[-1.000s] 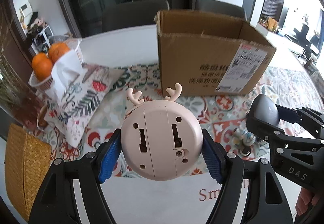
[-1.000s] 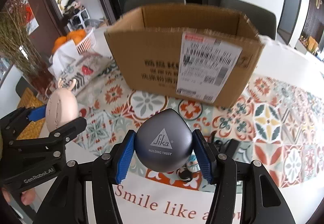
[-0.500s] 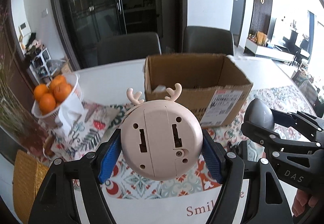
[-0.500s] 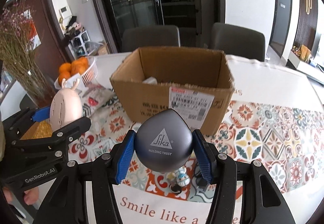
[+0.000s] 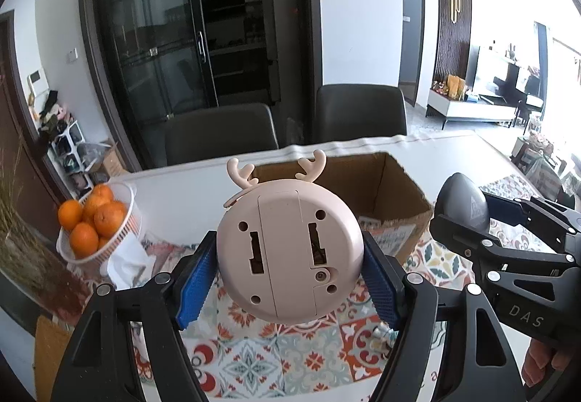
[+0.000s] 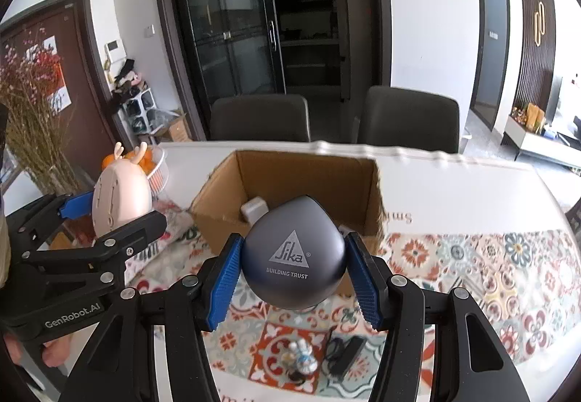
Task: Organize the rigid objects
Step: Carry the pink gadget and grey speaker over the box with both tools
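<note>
Here: pink deer toy (image 5: 288, 253) clamped between left tool (image 5: 288, 273) pads.

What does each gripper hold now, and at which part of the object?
The left gripper holds the pink antlered toy by its round sides, underside to camera. The right gripper holds the grey drop-shaped object by its two sides.

Your left wrist camera sat just behind the left gripper (image 5: 290, 278), looking forward and downward along its fingers, with the pink deer gadget (image 5: 289, 253) filling its centre at close range and the cardboard box (image 5: 395, 184) beyond at 1 o'clock. Your right wrist camera looked the same way from behind the right gripper (image 6: 293, 284), the grey teardrop object (image 6: 294, 256) close up and that box (image 6: 218, 198) at 12 o'clock. Both views shared the box, the patterned tablecloth (image 6: 472, 264), and each other's gripper: the right one at 3 o'clock, the left at 9 o'clock.
</note>
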### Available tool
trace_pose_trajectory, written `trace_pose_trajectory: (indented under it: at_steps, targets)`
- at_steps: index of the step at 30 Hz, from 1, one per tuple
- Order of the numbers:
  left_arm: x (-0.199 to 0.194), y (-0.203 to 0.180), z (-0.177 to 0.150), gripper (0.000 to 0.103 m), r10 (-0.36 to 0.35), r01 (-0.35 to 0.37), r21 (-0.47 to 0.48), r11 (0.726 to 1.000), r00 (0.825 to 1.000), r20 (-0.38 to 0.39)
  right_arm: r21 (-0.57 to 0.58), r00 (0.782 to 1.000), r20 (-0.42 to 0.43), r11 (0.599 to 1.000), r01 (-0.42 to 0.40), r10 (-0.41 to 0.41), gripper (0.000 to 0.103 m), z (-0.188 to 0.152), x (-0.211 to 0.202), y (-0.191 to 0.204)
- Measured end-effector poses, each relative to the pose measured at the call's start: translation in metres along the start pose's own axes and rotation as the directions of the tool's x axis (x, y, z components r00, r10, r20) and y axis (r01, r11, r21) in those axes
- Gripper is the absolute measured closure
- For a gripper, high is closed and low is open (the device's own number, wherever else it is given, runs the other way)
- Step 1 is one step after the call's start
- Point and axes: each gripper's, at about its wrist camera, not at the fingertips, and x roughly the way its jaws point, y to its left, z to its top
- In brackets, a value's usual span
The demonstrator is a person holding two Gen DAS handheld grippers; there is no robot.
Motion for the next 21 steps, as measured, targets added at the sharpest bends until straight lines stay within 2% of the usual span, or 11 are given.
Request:
trace_pose_trajectory:
  at_steps: [9,15,21]
  targets:
    - [0.014,0.003,0.029,0.029,0.001,-0.001,-0.003,1.000,1.000,0.019,-0.021,0.999,0.049,1.000,0.022,-0.021,0.046,0.030,0.006,-0.006]
    - [0.035,0.005,0.044,0.029,0.012,-0.012,0.004,1.000,1.000,-0.011,-0.031,0.999,0.042,0.999,0.024,-0.023,0.046,0.044,0.021,-0.009]
    - [0.061,0.005,0.051,0.029,0.014,-0.014,0.013,1.000,0.998,-0.053,-0.040,0.999,0.000,0.999,0.034,-0.034,0.046,0.054,0.048,-0.017]
